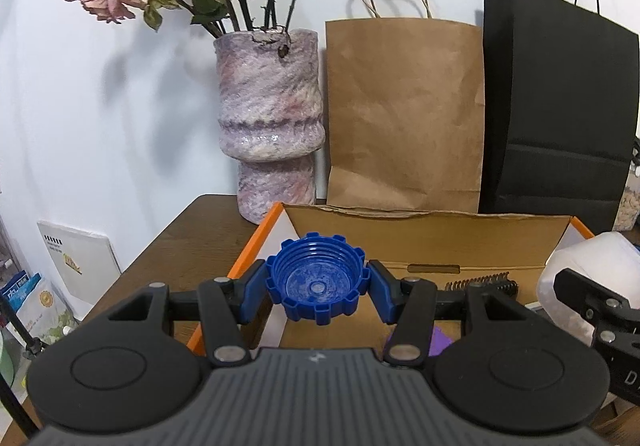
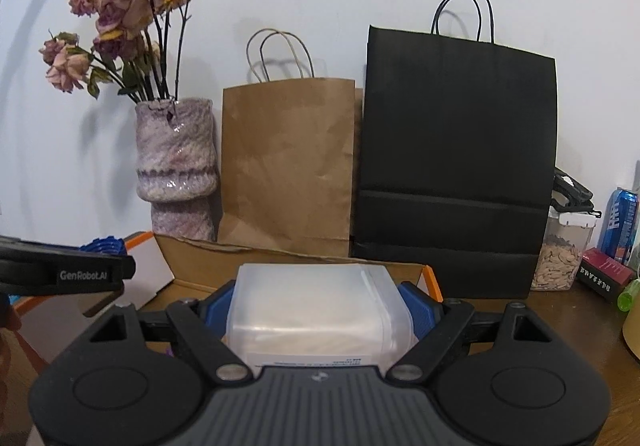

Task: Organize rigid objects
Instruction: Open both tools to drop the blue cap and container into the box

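My left gripper [image 1: 317, 288] is shut on a blue ridged screw cap [image 1: 316, 278], hollow side toward the camera, held above the open cardboard box [image 1: 420, 242] with orange edges. My right gripper [image 2: 318, 310] is shut on a translucent white plastic container [image 2: 320, 306] and holds it over the same box [image 2: 288, 266]. That container also shows at the right edge of the left wrist view [image 1: 588, 266]. The left gripper's side and the blue cap [image 2: 102, 245] show at the left of the right wrist view. A dark comb [image 1: 482, 283] and a purple item [image 1: 438, 340] lie in the box.
Behind the box stand a mottled pink vase [image 1: 270, 118] with dried roses, a brown paper bag [image 1: 404, 114] and a black paper bag [image 1: 560, 118] against the wall. On the brown table at right are a seed jar [image 2: 560, 258], a blue can [image 2: 620, 222] and a dark red box [image 2: 604, 272].
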`<control>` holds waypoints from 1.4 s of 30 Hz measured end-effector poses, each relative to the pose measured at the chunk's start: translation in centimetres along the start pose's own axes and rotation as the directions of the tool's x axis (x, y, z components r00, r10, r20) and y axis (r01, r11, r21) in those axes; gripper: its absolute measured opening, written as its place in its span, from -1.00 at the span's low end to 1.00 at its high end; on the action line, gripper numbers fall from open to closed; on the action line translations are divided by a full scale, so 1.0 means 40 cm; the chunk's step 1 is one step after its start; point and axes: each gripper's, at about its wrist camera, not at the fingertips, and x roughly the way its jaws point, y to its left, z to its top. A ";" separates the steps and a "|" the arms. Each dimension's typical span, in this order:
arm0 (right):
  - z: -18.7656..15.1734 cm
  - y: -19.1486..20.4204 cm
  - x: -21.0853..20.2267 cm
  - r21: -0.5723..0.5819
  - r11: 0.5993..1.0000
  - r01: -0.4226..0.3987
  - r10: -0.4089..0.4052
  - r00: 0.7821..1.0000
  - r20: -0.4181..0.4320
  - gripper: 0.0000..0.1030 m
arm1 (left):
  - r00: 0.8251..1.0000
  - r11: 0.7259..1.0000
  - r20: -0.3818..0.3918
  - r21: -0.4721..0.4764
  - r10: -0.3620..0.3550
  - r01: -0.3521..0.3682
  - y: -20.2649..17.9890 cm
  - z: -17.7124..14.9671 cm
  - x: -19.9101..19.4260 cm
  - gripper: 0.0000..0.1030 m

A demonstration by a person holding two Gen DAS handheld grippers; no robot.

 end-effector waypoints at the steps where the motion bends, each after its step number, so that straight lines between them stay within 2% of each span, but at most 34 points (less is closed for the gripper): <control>1: -0.001 -0.001 0.002 0.001 1.000 0.002 -0.002 1.000 -0.002 0.62 | 1.000 1.000 -0.001 0.003 -0.001 0.001 -0.002 -0.002 0.002 0.07; 5: -0.005 -0.005 0.009 0.001 1.000 0.001 -0.001 1.000 -0.021 0.62 | 1.000 1.000 0.001 0.012 -0.004 0.004 -0.004 -0.006 0.001 0.08; 7: -0.008 -0.007 0.013 0.004 1.000 -0.007 0.007 0.999 -0.036 0.63 | 1.000 1.000 0.000 0.014 0.000 0.000 -0.004 -0.007 -0.001 0.19; 9: -0.010 -0.009 0.015 0.003 1.000 -0.006 0.006 0.999 -0.046 0.63 | 1.000 1.000 0.016 0.010 0.017 -0.017 -0.003 -0.007 -0.006 0.67; 12: -0.011 -0.013 0.013 0.010 1.000 0.011 -0.011 0.999 -0.047 0.93 | 0.999 0.999 0.039 0.003 0.038 -0.038 -0.001 -0.006 -0.014 0.99; 13: -0.011 -0.015 0.011 0.014 1.000 0.014 -0.014 0.999 -0.043 1.00 | 0.998 0.999 0.043 -0.004 0.038 -0.038 0.001 -0.006 -0.016 1.00; 28: -0.011 -0.016 0.011 0.015 1.000 0.023 -0.022 0.999 -0.044 1.00 | 0.998 0.999 0.045 -0.013 0.040 -0.039 0.005 -0.003 -0.025 1.00; 42: -0.016 -0.016 -0.043 -0.017 1.000 0.024 -0.024 1.000 -0.018 1.00 | 0.996 0.998 0.067 -0.015 0.055 -0.054 0.022 -0.015 -0.091 1.00</control>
